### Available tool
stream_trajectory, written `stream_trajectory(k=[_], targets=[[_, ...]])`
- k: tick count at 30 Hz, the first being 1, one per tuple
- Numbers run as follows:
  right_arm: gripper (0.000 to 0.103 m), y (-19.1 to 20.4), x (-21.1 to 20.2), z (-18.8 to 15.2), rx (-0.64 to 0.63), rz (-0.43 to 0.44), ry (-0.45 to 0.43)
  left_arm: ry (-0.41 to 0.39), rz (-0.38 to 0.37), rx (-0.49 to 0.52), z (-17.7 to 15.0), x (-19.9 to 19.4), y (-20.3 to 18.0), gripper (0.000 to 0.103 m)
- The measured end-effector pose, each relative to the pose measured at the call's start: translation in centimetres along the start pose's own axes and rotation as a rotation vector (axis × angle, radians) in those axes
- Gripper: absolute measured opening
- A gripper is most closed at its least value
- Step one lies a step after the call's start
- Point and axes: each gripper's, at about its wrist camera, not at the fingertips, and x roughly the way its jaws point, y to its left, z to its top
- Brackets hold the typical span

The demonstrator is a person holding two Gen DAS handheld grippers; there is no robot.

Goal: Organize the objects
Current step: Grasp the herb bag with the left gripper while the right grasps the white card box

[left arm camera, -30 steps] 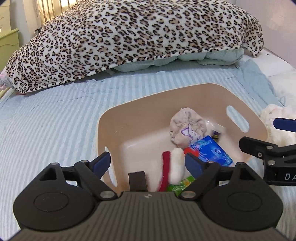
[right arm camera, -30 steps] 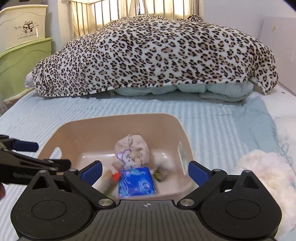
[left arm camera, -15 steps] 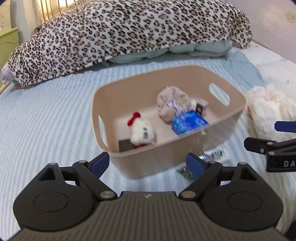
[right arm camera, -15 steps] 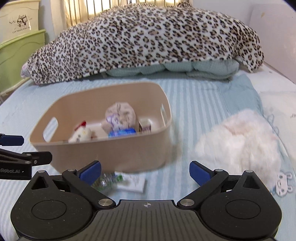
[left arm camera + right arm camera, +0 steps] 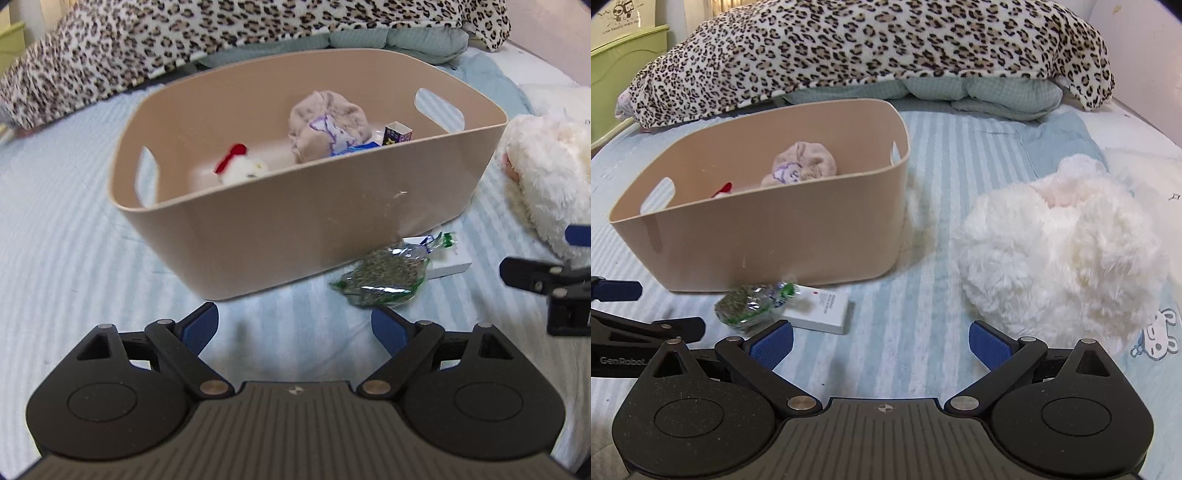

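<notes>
A beige plastic bin stands on the striped bed. It holds a rolled beige cloth, a small white plush with a red bow, a blue packet and a small box. In front of the bin lie a green snack bag and a white box. A fluffy white plush lies to the bin's right. My left gripper is open and empty, low before the bin. My right gripper is open and empty, between the white box and the plush.
A leopard-print blanket over teal bedding lies across the back of the bed. A green cabinet stands at the far left. A white wall is at the right. The other gripper shows at each view's edge.
Both grippers have pulled back and dropped low, from above the bin to in front of it. The snack bag and white box now show on the bed.
</notes>
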Motion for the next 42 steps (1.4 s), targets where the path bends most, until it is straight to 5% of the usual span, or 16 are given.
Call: stream_trajectory(k=[12,20,27,35,42], targets=[[0.103,-2.2,2.5,-0.7,0.046,-0.016,0.047,0.01,-0.101,-0.057,0.6,2.4,-2.5,0.09],[0.103,-2.1,2.7,-0.9,0.052,-0.009,0.055,-0.019,-0.082,-0.03,0.9,3.3,-3.3,0.089],[0.103,-2.3,2.9,-1.1,0.065,-0.01,0.061,-0.009,-0.2,-0.069,1.7,4.5,-3.1,0.04],[0.103,-2.3,2.9,-1.2,0.074,0.006,0.059,-0.007,-0.208,-0.056,1.3,3.5,-2.0,0.036],[0.103,-0.4,4.2,-0.5,0.05,0.07,0.072,0.007,-0.1,-0.039,-0.4,1.7,1.3,0.036]])
